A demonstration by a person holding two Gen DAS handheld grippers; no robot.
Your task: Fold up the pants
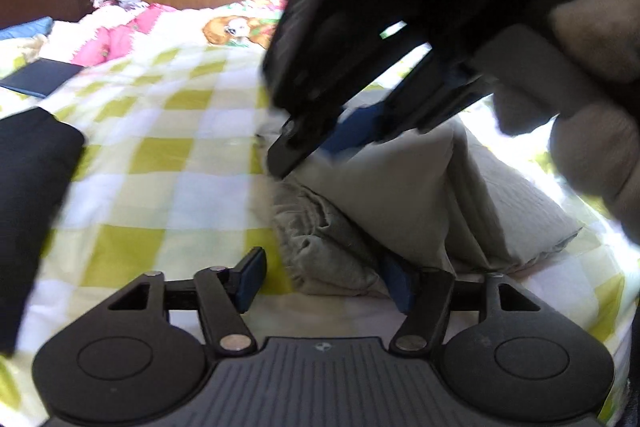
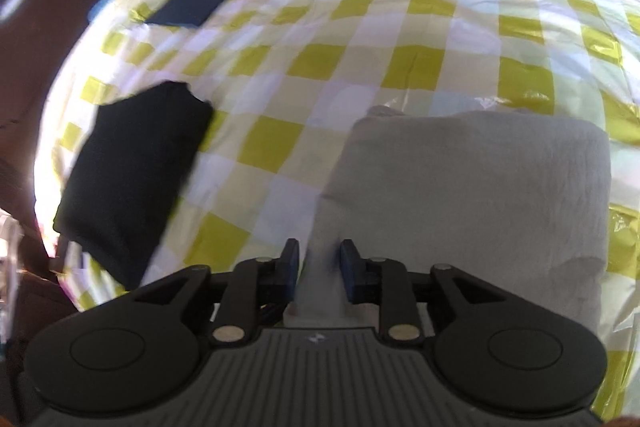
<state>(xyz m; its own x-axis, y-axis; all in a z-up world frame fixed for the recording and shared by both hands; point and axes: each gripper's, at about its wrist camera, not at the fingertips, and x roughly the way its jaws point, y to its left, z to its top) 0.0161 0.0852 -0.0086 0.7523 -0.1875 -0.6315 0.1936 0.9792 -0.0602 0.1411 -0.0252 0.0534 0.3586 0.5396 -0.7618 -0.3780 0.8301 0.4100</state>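
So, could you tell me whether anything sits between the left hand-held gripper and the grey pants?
Nothing visible does. The left hand-held gripper is open right at the bunched edge of the grey pants. The right hand-held gripper, shut on a fold of the pants, shows above them in the left wrist view, not between.

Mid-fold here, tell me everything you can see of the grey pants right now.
The grey pants look like soft, matte cotton, folded into a thick rectangular bundle on the checked bedspread. The right gripper pinches a raised edge of fabric. In the left wrist view, rumpled layers show; the left gripper is open around the near edge.
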